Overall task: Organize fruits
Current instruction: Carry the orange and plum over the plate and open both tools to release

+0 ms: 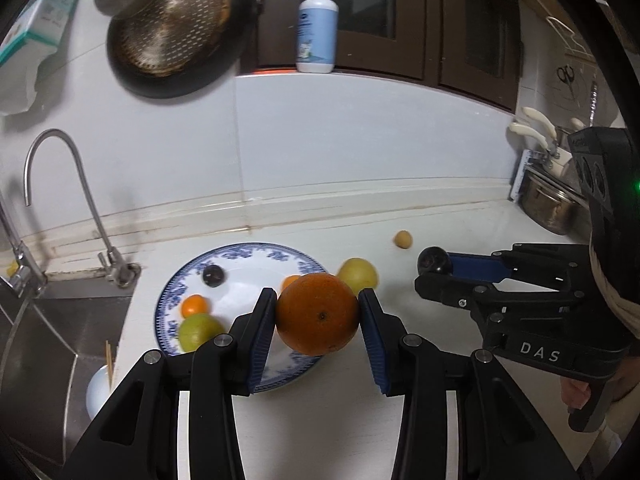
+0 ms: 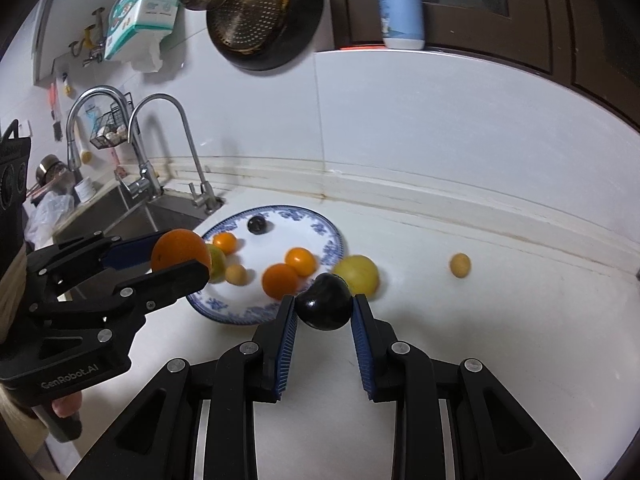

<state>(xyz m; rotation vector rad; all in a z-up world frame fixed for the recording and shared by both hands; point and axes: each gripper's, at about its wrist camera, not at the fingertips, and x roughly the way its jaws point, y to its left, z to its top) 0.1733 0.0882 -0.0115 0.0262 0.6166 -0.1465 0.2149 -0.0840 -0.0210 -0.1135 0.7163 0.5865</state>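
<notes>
We see the left gripper (image 1: pixel 318 314) clamped on a big orange (image 1: pixel 318 314), held above the near rim of the blue-patterned plate (image 1: pixel 256 250). The right gripper (image 2: pixel 324 308) grips a dark plum (image 2: pixel 324 308) — just beside the plate's right edge, over the table (image 2: pixel 480 320). A yellow fruit (image 2: pixel 358 274) and a small tan fruit (image 2: pixel 460 265) lie on the table — several others on the plate.

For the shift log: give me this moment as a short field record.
left gripper: shut on large orange
right gripper: shut on dark plum
plate: blue-patterned, holds several fruits
off plate: yellow fruit beside the rim, small yellow fruit farther away
left of plate: sink
</notes>
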